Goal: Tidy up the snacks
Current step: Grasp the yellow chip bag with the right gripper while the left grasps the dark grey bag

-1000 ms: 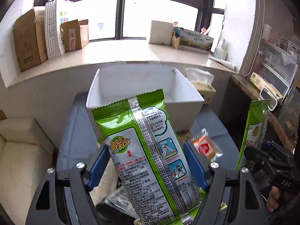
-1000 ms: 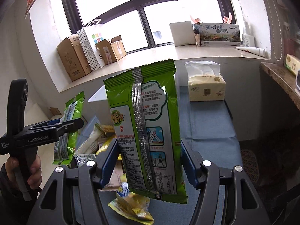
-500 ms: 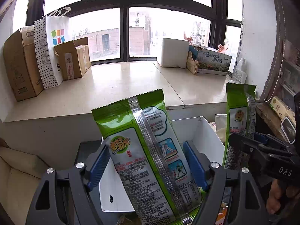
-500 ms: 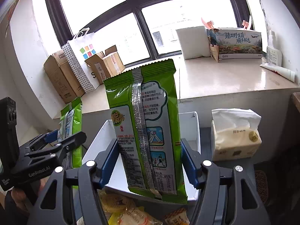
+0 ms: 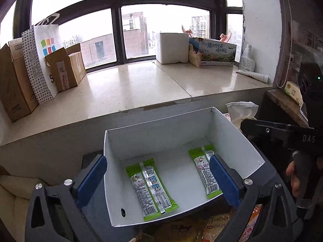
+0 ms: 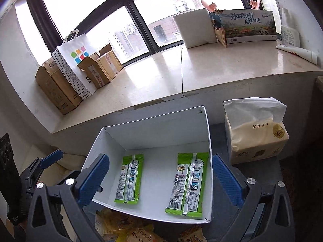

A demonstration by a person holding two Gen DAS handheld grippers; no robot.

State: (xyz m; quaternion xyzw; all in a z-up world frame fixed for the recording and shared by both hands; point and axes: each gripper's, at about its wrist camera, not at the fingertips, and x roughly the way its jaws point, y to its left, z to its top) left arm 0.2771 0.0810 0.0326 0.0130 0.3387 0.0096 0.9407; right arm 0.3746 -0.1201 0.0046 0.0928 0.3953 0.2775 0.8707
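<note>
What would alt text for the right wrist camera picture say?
Two green snack packets lie flat, apart, in a white open box, seen between the opening jaws of the right gripper, which holds nothing. A tissue pack stands right of the box, below a windowsill.

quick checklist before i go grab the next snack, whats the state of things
1. Left gripper free of any packet, jaws opening: ok.
2. Right gripper free of any packet, jaws opening: ok.
3. Left green packet lying flat in the white box: ok.
4. Right green packet flat, apart from the first: ok.
5. Room left in the box: ok.
6. Loose snacks in front of the box, best one to grasp: cannot tell.
</note>
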